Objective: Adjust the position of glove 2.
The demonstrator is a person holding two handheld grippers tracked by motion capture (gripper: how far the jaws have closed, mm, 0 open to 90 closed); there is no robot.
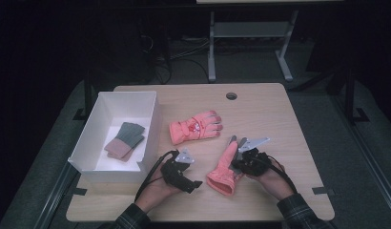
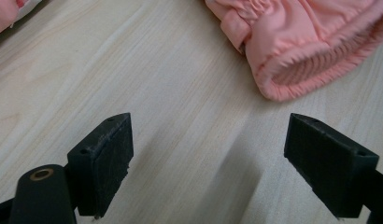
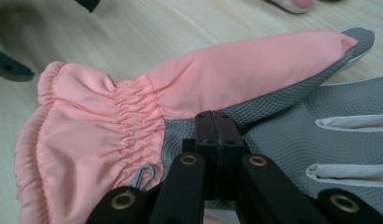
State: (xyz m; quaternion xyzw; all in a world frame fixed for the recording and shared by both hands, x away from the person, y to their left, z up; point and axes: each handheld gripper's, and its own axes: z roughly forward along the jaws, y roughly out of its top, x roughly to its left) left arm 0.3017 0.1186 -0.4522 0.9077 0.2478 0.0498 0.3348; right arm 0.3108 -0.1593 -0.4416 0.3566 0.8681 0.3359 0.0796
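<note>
1. Watching from beside the bench (image 1: 260, 102): the right claw (image 3: 213, 122) is clenched on the nearer pink glove (image 1: 224, 168), pinching the grey palm fabric just past the gathered wrist. That glove lies near the front edge, cuff toward the person, between the two hands.
2. Left claw (image 2: 208, 154) is released, jaws standing wide with nothing between them, hovering over bare wood with the glove's open cuff (image 2: 315, 70) just ahead.
3. My guess at the step: pick this glove up and put it with the grey-and-brown pair in the white box (image 1: 152, 119) on the left.
4. To do it well, I'd say keep the right pinch firm, since it looks like a thin fold and slippery fabric could slide out.
5. Bring the left claw onto the cuff so the glove doesn't droop, then lift both together.
6. Clear the box wall before lowering.
7. Second pink glove (image 1: 196, 126) sits mid-bench, well apart, so it shouldn't snag.
</note>
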